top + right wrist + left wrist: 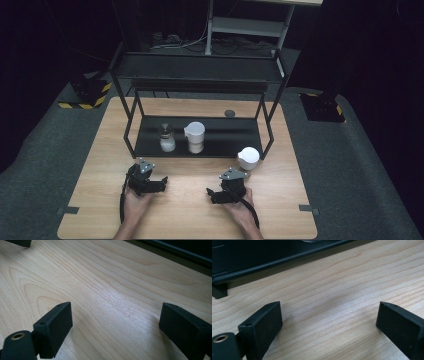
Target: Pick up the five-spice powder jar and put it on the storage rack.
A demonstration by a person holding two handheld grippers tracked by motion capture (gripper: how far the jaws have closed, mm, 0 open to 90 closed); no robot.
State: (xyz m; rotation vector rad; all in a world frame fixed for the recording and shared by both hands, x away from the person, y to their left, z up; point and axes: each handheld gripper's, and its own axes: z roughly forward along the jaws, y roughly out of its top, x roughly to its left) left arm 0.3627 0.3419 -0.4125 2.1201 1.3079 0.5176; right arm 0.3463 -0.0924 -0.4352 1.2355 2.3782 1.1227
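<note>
Both grippers are sitting low on the wooden table [100, 200] with nothing between their jaws. Right gripper [216, 194] is standing spread wide over bare wood, and left gripper [159, 183] is showing the same wide gap in its own view.

Working down by size: the black metal rack [200, 75] is spanning the far half of the table, its lower shelf [230, 140] carrying a white lidded pitcher [194, 137] and, just to its left, a glass shaker [166, 137] part-filled with white grains. Nearest the right gripper, the small white cup [248, 157] is resting on the wood just off the shelf's front right corner, beside the rack leg [269, 140].

That leg looks like the obstacle. A reach coming in from the side is likely to be clipping it, or nudging the cup against the shelf edge and tipping it. The cup looks smooth and round, so an off-centre pinch could be squirting it away. A small dark disc [229, 113] is lying on the table behind the rack, well out of the way.
</note>
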